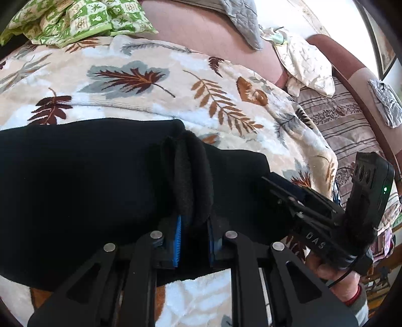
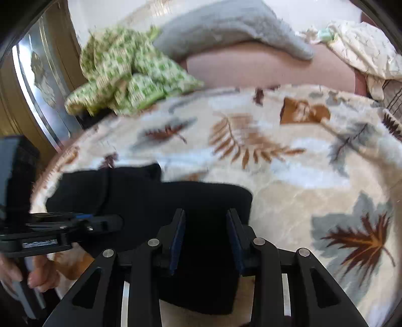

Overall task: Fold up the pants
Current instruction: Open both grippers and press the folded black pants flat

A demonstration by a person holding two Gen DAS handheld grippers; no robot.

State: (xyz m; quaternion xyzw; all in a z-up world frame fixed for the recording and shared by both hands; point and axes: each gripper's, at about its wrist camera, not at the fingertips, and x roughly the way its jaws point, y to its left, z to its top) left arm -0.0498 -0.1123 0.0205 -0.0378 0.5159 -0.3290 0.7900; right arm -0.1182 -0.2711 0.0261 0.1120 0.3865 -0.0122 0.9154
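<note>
Left wrist view: black pants [image 1: 83, 181] lie across a leaf-print blanket [image 1: 155, 83] on a bed, on the blanket's near half. The left tool [image 1: 193, 226] is clamped tight on a bunched ridge of the black cloth, which stands up between its blue pads [image 1: 178, 239]. Just right of that ridge, at the pants' right edge, the right tool [image 1: 284, 186] reaches in, held by a hand [image 1: 331, 274]. At the blanket's far left corner sits a green checked cloth [image 1: 75, 22]; a grey quilted cloth [image 1: 241, 20] lies beyond the far edge.

Right wrist view, blurred: the right tool [image 2: 206, 241] has its jaws partly apart, with the pants [image 2: 150, 201] filling the gap between them. Whether the pads press on the cloth I cannot tell. The left tool [image 2: 100, 221] enters from the left, over the black cloth, with a hand [image 2: 37, 274] under it. The green checked cloth [image 2: 125, 80] and the blanket [image 2: 289, 161] lie beyond.

The step looks like gathering an edge for a fold. To do it well, both tools should likely grip every layer, lift evenly, and carry the edge straight over so the sides line up.
</note>
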